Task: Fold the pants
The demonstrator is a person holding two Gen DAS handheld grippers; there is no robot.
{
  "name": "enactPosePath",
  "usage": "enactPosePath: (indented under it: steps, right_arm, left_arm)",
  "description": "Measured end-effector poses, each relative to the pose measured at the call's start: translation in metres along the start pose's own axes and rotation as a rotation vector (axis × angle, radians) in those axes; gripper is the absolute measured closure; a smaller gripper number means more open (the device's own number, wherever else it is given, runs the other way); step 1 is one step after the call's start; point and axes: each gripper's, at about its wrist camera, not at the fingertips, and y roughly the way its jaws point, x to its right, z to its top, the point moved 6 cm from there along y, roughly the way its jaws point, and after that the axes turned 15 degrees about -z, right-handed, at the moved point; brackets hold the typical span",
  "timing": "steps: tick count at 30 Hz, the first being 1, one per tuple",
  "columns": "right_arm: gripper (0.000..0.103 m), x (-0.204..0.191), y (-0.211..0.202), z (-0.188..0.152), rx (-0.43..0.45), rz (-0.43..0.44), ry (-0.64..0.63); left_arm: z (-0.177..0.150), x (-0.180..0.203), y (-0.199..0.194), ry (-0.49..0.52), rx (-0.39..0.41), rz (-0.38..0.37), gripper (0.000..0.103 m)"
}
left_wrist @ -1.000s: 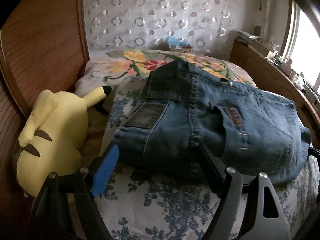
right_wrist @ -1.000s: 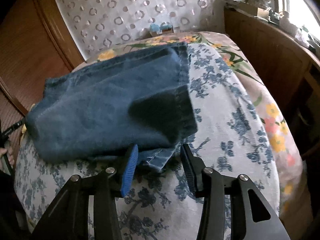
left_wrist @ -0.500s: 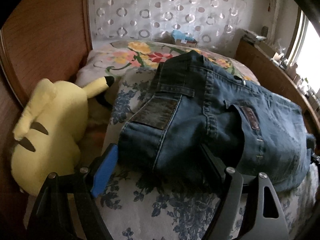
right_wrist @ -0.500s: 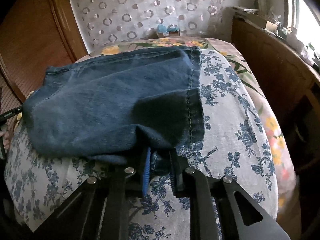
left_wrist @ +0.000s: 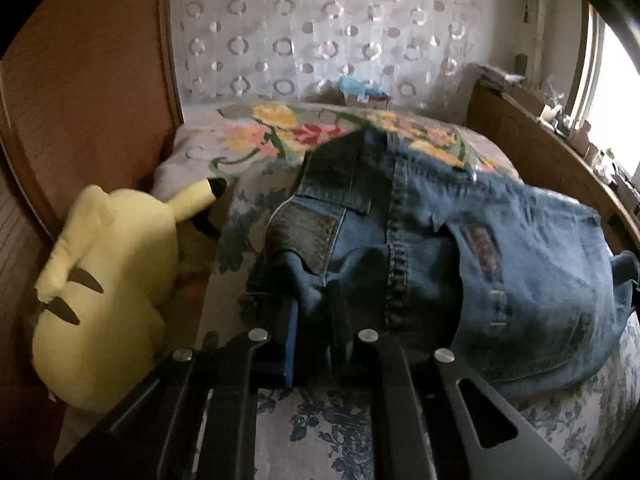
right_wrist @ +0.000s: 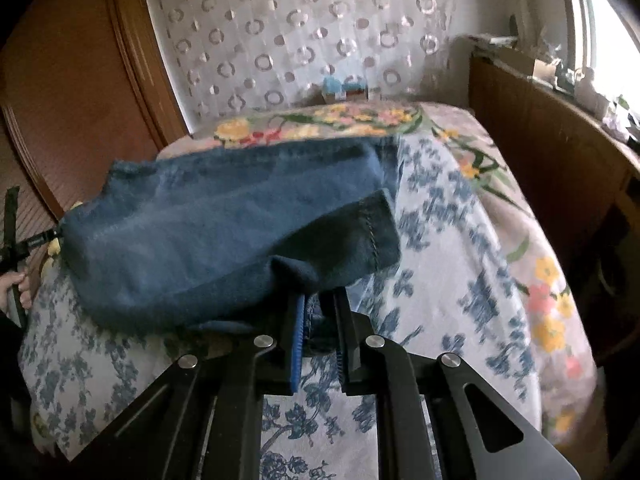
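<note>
Both grippers had clamped down since a second ago; in the left wrist view the left gripper (left_wrist: pixel 314 312), wide open before, was pinched on the waistband edge of the jeans (left_wrist: pixel 460 256) lying folded on the bed (left_wrist: pixel 320 420), beside the yellow plush (left_wrist: pixel 108 280); in the right wrist view the right gripper (right_wrist: pixel 318 320) was clenched on the hem end; looked ready for the next fold.

No legible text, brand, number or sign found in either view. The dark patch (left_wrist: pixel 306 232) at the waistband of the jeans (left_wrist: pixel 460 248) shows no readable lettering, being too dark and blurred. The small reddish tab (left_wrist: pixel 482 246) on the back pocket carries marks that cannot be made out. The boxes (right_wrist: pixel 346 90) at the head of the bed show nothing readable
</note>
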Motion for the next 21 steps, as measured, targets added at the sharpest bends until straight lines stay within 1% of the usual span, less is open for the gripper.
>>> enactPosePath:
  steps: [2, 10, 15, 21]
  right_arm:
    - [0.090, 0.005, -0.006, 0.003, 0.019, 0.000, 0.004]
    - [0.091, 0.024, -0.027, 0.001, 0.071, -0.024, 0.022]
    - [0.091, 0.039, -0.048, -0.016, 0.090, -0.048, 0.043]
    - [0.091, 0.052, -0.085, -0.043, 0.116, -0.070, 0.056]
  left_arm:
    - [0.006, 0.002, -0.013, -0.005, 0.031, -0.010, 0.090]
    - [0.015, 0.024, -0.054, 0.035, 0.096, -0.029, 0.090]
    - [0.005, 0.041, -0.079, 0.047, 0.124, -0.056, 0.090]
    - [-0.019, 0.070, -0.114, 0.070, 0.150, -0.097, 0.090]
